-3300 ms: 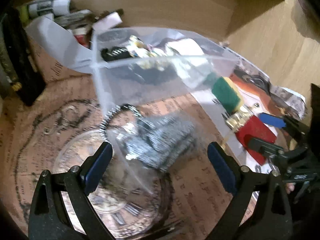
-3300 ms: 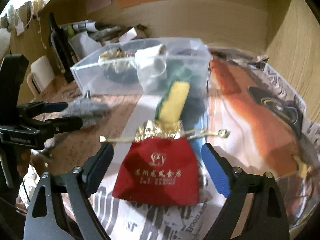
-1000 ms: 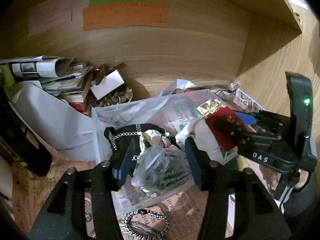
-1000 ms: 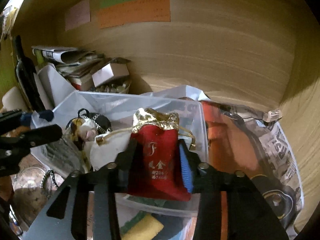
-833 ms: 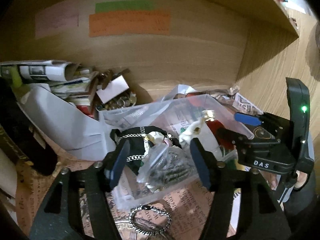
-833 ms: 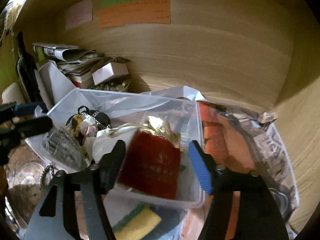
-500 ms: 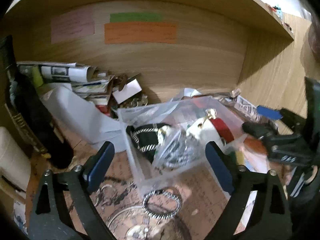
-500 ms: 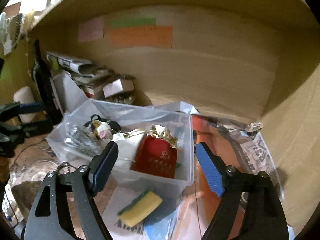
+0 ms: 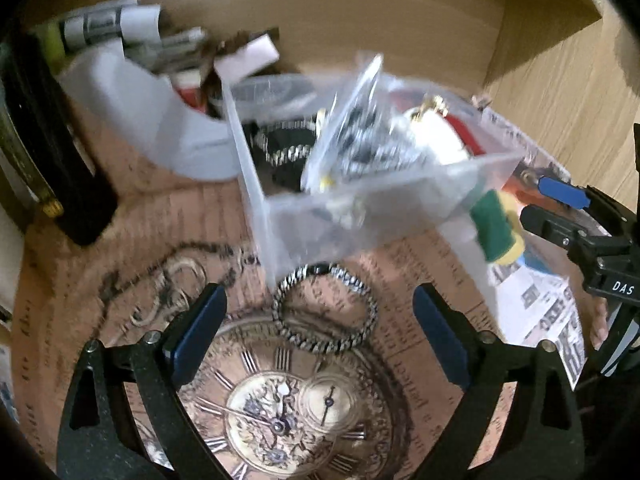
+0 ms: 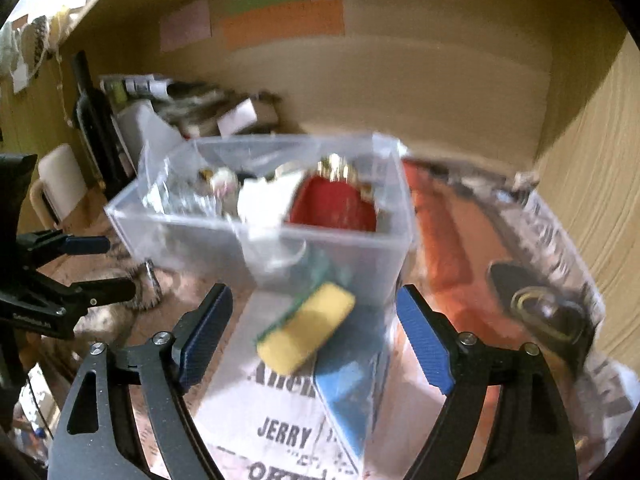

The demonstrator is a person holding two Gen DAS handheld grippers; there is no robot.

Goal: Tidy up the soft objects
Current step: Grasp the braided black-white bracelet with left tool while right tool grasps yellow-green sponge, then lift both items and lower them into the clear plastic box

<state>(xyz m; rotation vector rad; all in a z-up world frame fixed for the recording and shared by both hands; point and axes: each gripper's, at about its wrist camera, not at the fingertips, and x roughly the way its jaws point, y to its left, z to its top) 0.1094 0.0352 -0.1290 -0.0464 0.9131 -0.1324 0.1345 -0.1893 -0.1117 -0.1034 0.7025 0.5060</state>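
A clear plastic bin point(image 9: 372, 204) point(image 10: 200, 236) holds a bag of grey steel wool point(image 9: 360, 148), a black chained pouch point(image 9: 284, 148), a white soft item point(image 10: 268, 200) and a red drawstring pouch point(image 10: 334, 204). My left gripper point(image 9: 316, 336) is open and empty, low over a braided ring point(image 9: 324, 312) in front of the bin. My right gripper point(image 10: 312, 328) is open and empty, just before a yellow and green sponge point(image 10: 308, 328) point(image 9: 496, 228) lying in front of the bin.
A blue cloth point(image 10: 348, 376) lies by the sponge on newspaper point(image 10: 280, 436). Rolled papers, boxes and a white sheet point(image 9: 132, 88) crowd the back left. A dark bottle point(image 10: 94, 120) stands at the left. Wooden walls point(image 10: 580, 160) close the back and right.
Both grippers released their loads into the bin: the steel wool bag from the left, the red pouch from the right. Both opened, drew back and dropped lower.
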